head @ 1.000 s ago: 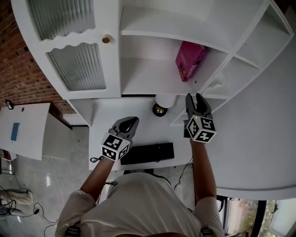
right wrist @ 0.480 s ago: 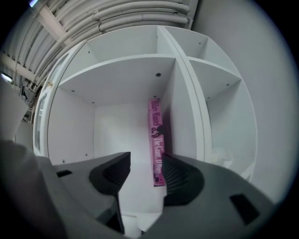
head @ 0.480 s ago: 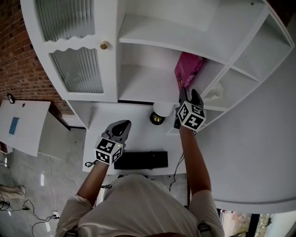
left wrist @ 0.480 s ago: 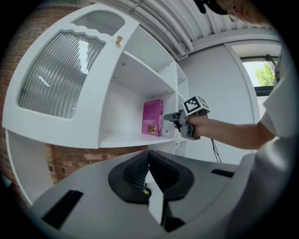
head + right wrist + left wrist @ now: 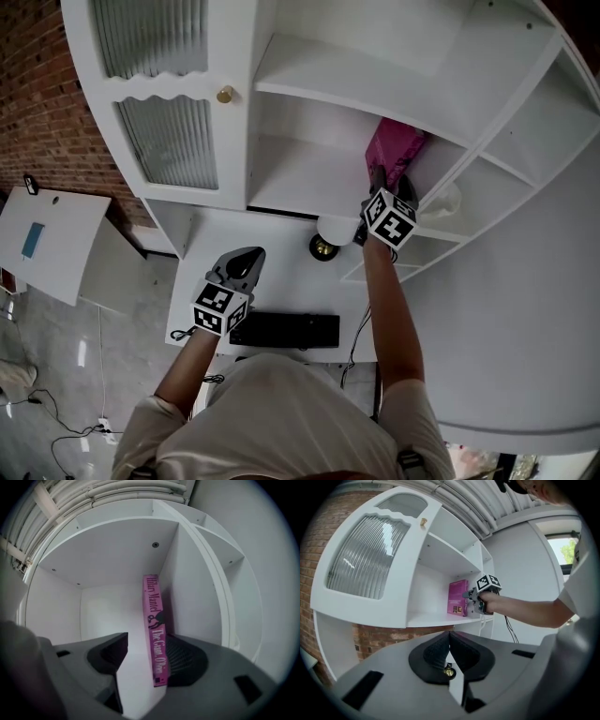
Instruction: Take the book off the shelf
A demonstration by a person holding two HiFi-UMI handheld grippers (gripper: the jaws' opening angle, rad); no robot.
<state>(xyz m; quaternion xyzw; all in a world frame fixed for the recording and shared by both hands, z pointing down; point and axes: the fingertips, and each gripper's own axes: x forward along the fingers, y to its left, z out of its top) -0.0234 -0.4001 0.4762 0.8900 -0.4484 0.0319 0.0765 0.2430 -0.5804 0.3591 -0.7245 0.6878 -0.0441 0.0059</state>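
Observation:
A pink book (image 5: pixel 394 150) stands upright at the right end of a white shelf (image 5: pixel 300 183), against the divider wall. My right gripper (image 5: pixel 387 180) is raised to it, and its jaws are opening. In the right gripper view the book's spine (image 5: pixel 154 630) stands between the jaws of the right gripper (image 5: pixel 145 653): the right pad sits close behind it, and a gap shows on the left side. The left gripper view shows the book (image 5: pixel 457 597) with the right gripper (image 5: pixel 469 595) at it. My left gripper (image 5: pixel 246 258) hovers low over the desk, shut and empty (image 5: pixel 450 648).
The white desk (image 5: pixel 272 262) below carries a globe lamp (image 5: pixel 335 228) on a brass base and a black keyboard (image 5: pixel 286 329). A ribbed-glass cabinet door (image 5: pixel 173 141) with a brass knob (image 5: pixel 225 94) stands to the left of the shelf. A white object (image 5: pixel 448 200) lies in the right side compartment.
My right gripper has risen from above the desk to the shelf and now straddles the book. The left gripper has barely moved.

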